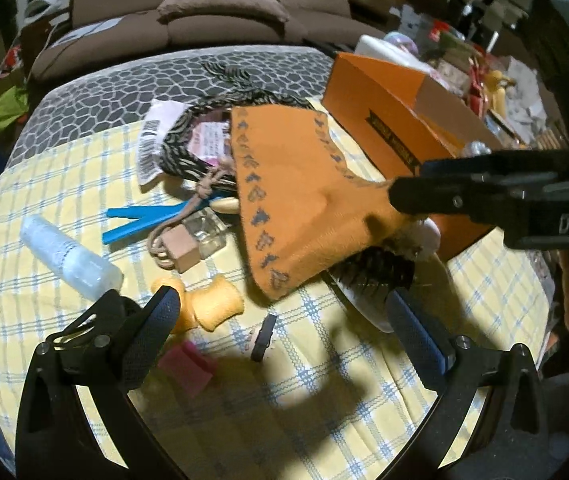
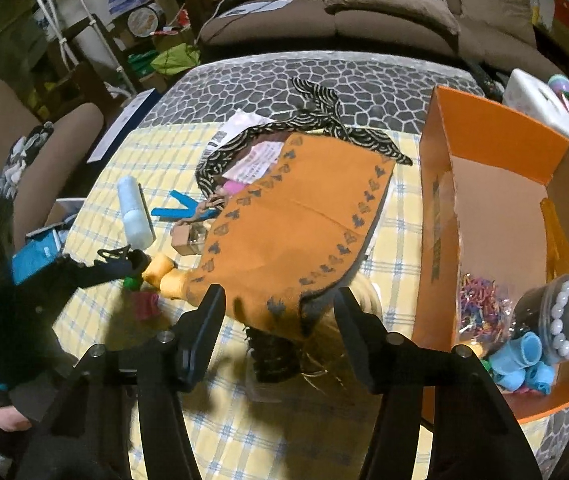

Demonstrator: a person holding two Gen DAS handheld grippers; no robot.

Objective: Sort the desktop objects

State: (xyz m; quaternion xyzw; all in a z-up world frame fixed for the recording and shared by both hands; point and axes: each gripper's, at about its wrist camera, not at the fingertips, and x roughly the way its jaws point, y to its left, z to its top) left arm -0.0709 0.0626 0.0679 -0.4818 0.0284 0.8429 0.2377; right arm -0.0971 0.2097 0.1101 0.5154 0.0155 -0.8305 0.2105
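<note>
We see orange cloth pouch (image 2: 296,232) lying on checked tabletop (image 2: 324,412), just beside open orange box (image 2: 496,136). Our right tongs (image 2: 280,312) straddle pouch's near corner, jaws parted, pads not pressing cloth; from left wrist view its fingertip (image 1: 408,194) overlaps that corner, contact unclear. Our left tongs (image 1: 280,320) hang released, wide apart, above small black clip (image 1: 263,338), yellow rollers (image 1: 220,306) beside left finger. Dark brush (image 2: 274,360) lies partly under pouch. White bottle (image 1: 70,258) well apart, to left.
</note>
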